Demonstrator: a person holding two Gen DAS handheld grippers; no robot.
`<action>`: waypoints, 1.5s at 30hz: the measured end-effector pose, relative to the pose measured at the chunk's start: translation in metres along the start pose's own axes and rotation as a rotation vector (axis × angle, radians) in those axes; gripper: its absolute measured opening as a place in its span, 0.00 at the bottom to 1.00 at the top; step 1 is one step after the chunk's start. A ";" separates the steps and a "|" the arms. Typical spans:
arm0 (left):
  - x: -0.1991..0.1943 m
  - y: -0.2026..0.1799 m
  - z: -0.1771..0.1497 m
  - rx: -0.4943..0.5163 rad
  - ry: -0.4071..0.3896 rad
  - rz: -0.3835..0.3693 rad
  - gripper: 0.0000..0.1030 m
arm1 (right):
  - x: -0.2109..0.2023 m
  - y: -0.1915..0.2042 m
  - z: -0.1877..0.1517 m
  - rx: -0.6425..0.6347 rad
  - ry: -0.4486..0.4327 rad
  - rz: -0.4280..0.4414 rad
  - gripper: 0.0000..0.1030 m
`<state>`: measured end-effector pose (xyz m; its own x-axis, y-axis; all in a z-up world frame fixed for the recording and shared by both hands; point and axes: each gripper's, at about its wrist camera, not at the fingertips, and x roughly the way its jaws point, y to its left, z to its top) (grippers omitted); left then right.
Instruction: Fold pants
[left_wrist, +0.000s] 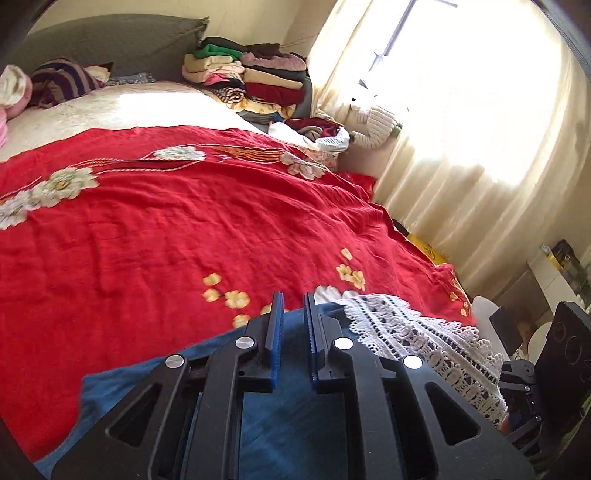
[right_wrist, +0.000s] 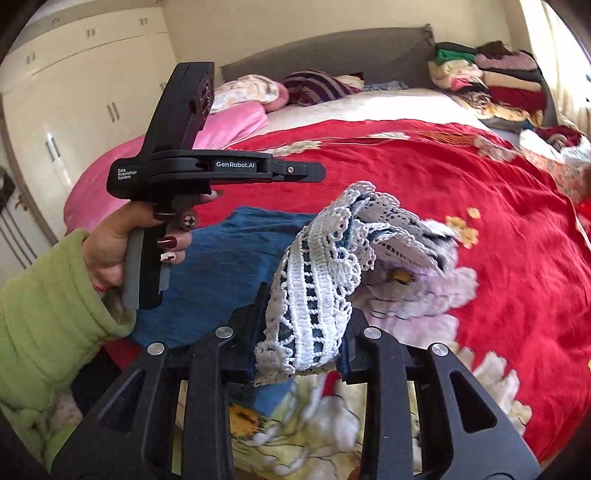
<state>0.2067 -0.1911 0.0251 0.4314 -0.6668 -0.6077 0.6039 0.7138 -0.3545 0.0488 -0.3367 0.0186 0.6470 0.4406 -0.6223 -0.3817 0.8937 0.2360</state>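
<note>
Though out of L view, L hand (right_wrist: 122, 243) in R view; L tongs (left_wrist: 291, 325), R tongs (right_wrist: 306, 310) tight on pants (right_wrist: 229, 251).

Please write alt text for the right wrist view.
The right hand-held gripper clamps the white lace hem of blue pants, lifting it above a red floral bedspread; the left hand-held gripper is alongside.
</note>
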 end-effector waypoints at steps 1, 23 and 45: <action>-0.004 0.007 -0.004 -0.015 0.001 0.012 0.10 | 0.003 0.005 0.001 -0.009 0.006 0.001 0.22; -0.125 0.112 -0.084 -0.327 -0.104 0.043 0.46 | 0.079 0.153 -0.026 -0.510 0.184 0.050 0.36; -0.079 0.001 -0.066 0.071 0.076 -0.011 0.70 | 0.018 0.113 -0.037 -0.402 0.129 0.144 0.64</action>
<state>0.1290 -0.1231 0.0254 0.3741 -0.6540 -0.6575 0.6554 0.6881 -0.3115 -0.0070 -0.2313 0.0066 0.4906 0.5214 -0.6982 -0.7047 0.7086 0.0341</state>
